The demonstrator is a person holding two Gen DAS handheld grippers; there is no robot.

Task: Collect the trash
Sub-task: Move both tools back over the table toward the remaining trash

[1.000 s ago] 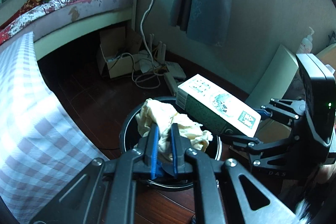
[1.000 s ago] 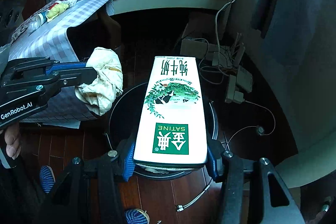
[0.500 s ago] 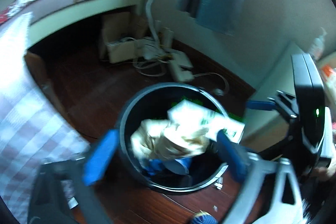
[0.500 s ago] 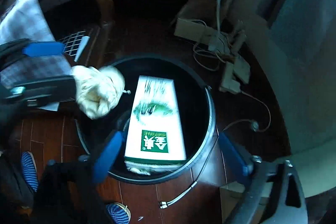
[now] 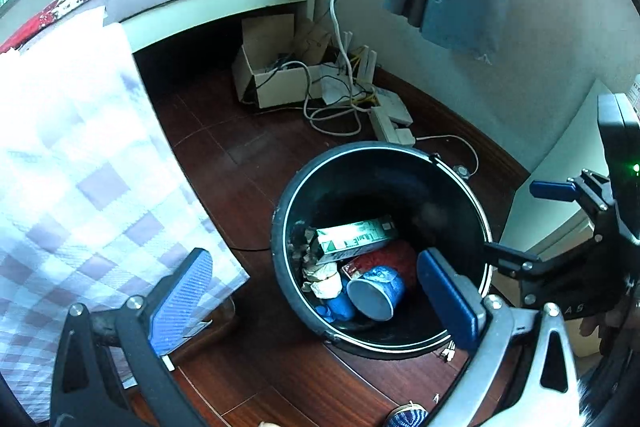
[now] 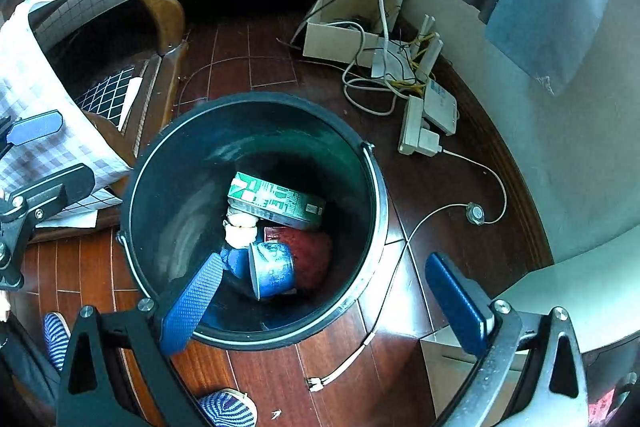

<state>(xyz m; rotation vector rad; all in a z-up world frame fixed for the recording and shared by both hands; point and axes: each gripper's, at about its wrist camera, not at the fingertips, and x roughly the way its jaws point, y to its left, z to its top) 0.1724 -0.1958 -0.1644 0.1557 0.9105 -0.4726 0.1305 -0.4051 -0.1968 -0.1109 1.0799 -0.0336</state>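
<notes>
Both blue-padded grippers, left (image 5: 316, 303) and right (image 6: 332, 301), are gaping wide, gripping nothing, above round black bin (image 6: 160, 163) containing one green-white milk carton (image 6: 276, 201), one crumpled tissue wad (image 6: 240, 229), one blue cup (image 6: 272, 269)

Black bin (image 5: 460, 183) on wood floor, milk carton (image 5: 354, 239) inside, left gripper (image 5: 316, 291) fingers spread

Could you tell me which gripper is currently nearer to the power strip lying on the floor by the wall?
Right, as best the views show. The right gripper hangs over the bin's wall-side, by the power strip. The left gripper sits across the bin, beside the checked tablecloth.
</notes>
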